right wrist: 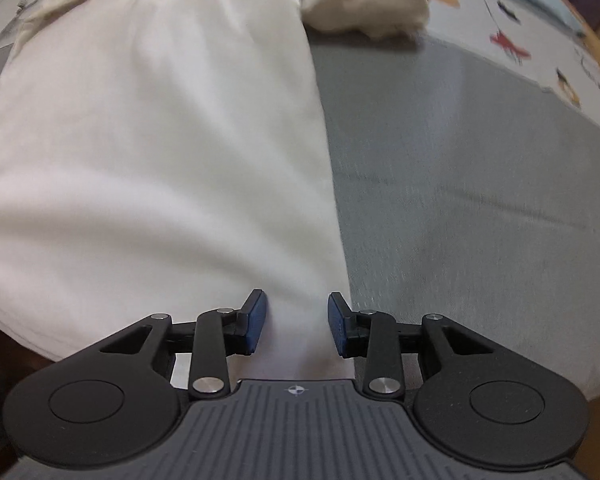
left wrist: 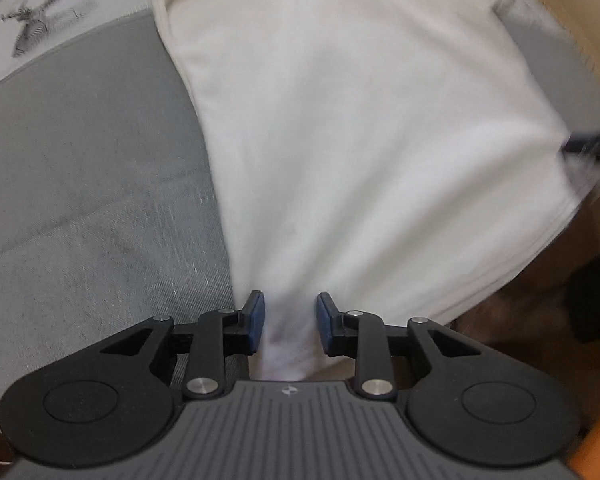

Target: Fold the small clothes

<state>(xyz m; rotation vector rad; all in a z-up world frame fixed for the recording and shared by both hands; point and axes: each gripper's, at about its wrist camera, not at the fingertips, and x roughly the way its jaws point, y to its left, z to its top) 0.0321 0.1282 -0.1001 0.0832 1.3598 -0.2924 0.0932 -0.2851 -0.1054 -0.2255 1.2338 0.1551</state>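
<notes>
A white T-shirt lies spread on a grey bed cover, its hem nearest to me. In the left wrist view the left gripper points down at one bottom corner. Its blue pads stand apart, with a raised fold of the white cloth running up between them. In the right wrist view the shirt fills the left half. The right gripper stands over the other bottom corner, also with its blue pads apart and a strip of cloth between them. Both pictures are blurred.
A crumpled cream garment lies beyond the shirt at the top. A patterned sheet borders the grey cover. A wooden bed frame runs along the right. A dark blurred shape sits at the shirt's right edge.
</notes>
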